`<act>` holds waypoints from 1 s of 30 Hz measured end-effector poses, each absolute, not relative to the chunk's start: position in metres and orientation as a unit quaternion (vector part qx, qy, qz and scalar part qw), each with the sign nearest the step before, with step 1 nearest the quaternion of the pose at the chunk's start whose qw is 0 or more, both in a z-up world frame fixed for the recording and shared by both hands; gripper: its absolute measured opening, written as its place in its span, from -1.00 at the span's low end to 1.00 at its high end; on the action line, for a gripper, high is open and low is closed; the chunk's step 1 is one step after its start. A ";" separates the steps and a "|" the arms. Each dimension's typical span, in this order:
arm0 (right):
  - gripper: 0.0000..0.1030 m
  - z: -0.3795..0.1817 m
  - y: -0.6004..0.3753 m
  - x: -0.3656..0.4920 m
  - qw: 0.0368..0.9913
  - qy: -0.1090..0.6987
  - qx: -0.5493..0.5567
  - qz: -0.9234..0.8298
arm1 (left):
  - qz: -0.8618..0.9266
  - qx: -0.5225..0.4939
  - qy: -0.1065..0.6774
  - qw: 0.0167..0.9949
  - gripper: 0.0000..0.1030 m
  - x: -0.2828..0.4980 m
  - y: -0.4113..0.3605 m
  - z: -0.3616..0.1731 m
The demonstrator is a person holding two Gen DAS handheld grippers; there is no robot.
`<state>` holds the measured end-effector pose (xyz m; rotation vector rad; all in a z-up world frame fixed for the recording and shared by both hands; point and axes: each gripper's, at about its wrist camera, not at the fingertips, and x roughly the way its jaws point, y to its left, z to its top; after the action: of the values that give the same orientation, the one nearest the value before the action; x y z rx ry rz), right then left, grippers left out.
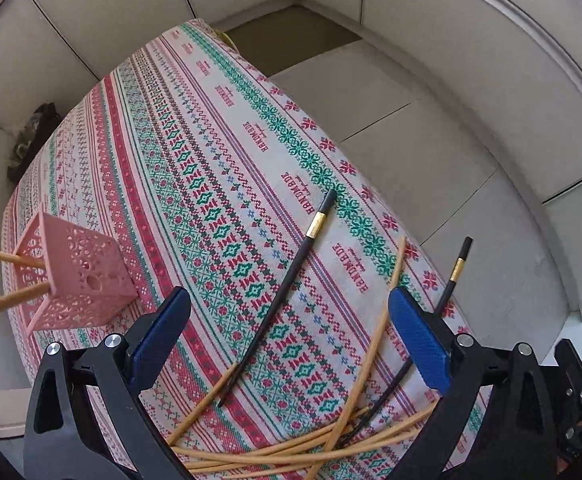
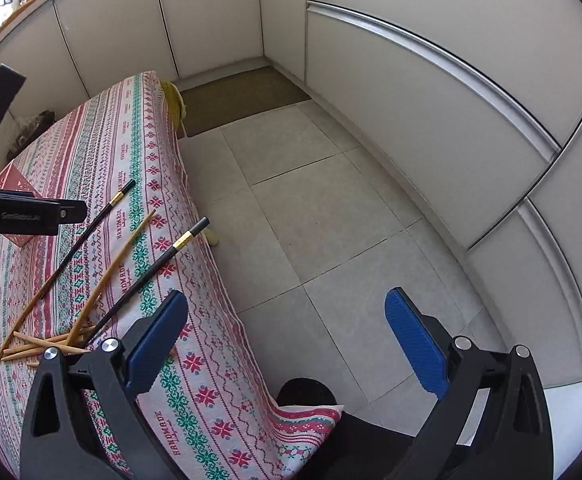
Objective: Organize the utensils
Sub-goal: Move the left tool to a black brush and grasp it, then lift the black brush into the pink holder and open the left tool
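Bamboo chopsticks (image 1: pixel 291 452) lie heaped between left gripper's (image 1: pixel 287 336) spread jaws.

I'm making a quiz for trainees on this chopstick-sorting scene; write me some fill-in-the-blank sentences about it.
1. The pink holder already contains ____ wooden chopsticks.
2. Each black chopstick has a ____ band.
3. The left gripper hovers over the pile with its jaws ____.
4. The right gripper holds ____.

Missing words: two; gold; open; nothing

Right gripper (image 2: pixel 287 338), fingers (image 2: pixel 415 340) apart, hovers beside chopsticks (image 2: pixel 103 280) on tablecloth (image 2: pixel 195 364).
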<state>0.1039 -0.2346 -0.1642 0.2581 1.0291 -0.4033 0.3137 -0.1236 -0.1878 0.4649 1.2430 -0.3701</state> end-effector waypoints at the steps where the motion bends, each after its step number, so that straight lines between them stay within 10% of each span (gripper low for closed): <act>1: 0.87 -0.166 -0.236 0.105 0.842 0.489 0.125 -0.191 | -0.167 0.219 0.578 0.768 0.69 0.318 -0.128 -0.192; 5: 0.87 -0.176 -0.246 0.108 0.833 0.500 0.142 -0.191 | -0.163 0.222 0.599 0.752 0.37 0.339 -0.140 -0.210; 22: 0.87 -0.184 -0.249 0.111 0.824 0.512 0.166 -0.174 | -0.170 0.214 0.629 0.728 0.37 0.382 -0.144 -0.232; 24: 0.87 -0.184 -0.249 0.111 0.825 0.511 0.165 -0.176 | -0.194 0.182 0.643 0.718 0.17 0.387 -0.137 -0.231; 27: 0.87 -0.182 -0.251 0.112 0.824 0.510 0.172 -0.176 | -0.209 0.182 0.637 0.719 -0.74 0.386 -0.132 -0.225; 30: 0.87 -0.181 -0.255 0.115 0.821 0.506 0.199 -0.174 | -0.209 0.188 0.620 0.733 -0.89 0.376 -0.127 -0.219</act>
<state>0.1147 -0.2550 -0.1807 0.4226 1.0762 -0.3706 0.3765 -0.1266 -0.2190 0.4131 1.3627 -0.4601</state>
